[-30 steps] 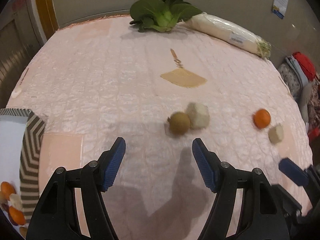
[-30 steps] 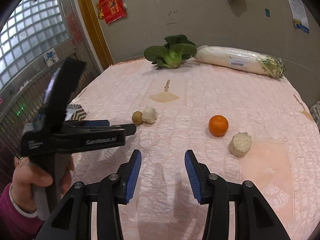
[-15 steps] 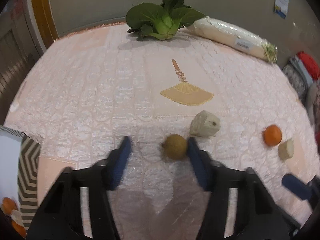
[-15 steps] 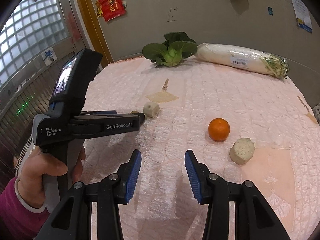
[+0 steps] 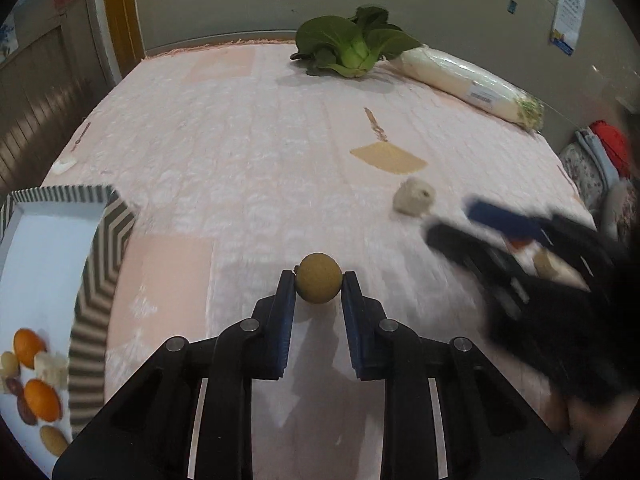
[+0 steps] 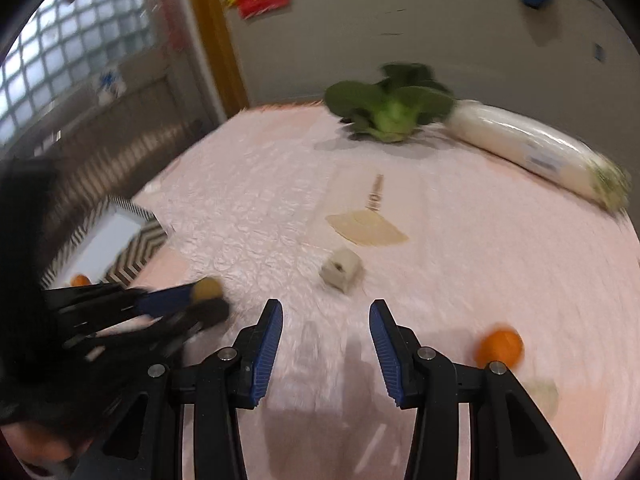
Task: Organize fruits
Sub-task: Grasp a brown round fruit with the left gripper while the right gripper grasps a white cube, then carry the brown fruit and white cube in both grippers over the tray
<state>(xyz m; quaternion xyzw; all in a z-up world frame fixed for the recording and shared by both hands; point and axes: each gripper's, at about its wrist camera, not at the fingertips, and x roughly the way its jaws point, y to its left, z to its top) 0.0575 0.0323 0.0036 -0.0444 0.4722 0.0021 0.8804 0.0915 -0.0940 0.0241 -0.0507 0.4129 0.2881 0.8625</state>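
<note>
A small round brown fruit [image 5: 319, 286] is pinched between the blue pads of my left gripper [image 5: 318, 277], which is shut on it just above the pink quilted table. The right wrist view shows the same fruit [image 6: 207, 288] in the blurred left gripper [image 6: 202, 300]. My right gripper [image 6: 326, 306] stands open with nothing between its fingers, just short of a pale cut chunk [image 6: 341, 270]. An orange [image 6: 499, 346] and a second pale chunk [image 6: 540, 394] lie to its right. In the left wrist view the right gripper [image 5: 450, 218] is a blur beside the first chunk [image 5: 413, 197].
A zigzag-striped tray [image 5: 96, 248] at the near left holds oranges and several other pieces. A bok choy [image 5: 352, 46] and a wrapped white radish [image 5: 468, 82] lie at the table's far edge. A tan fan-shaped patch [image 5: 388, 158] marks the cloth.
My left gripper closed on the brown fruit and drew it away from the pale chunk. My right gripper swung left, so the orange now sits to its right.
</note>
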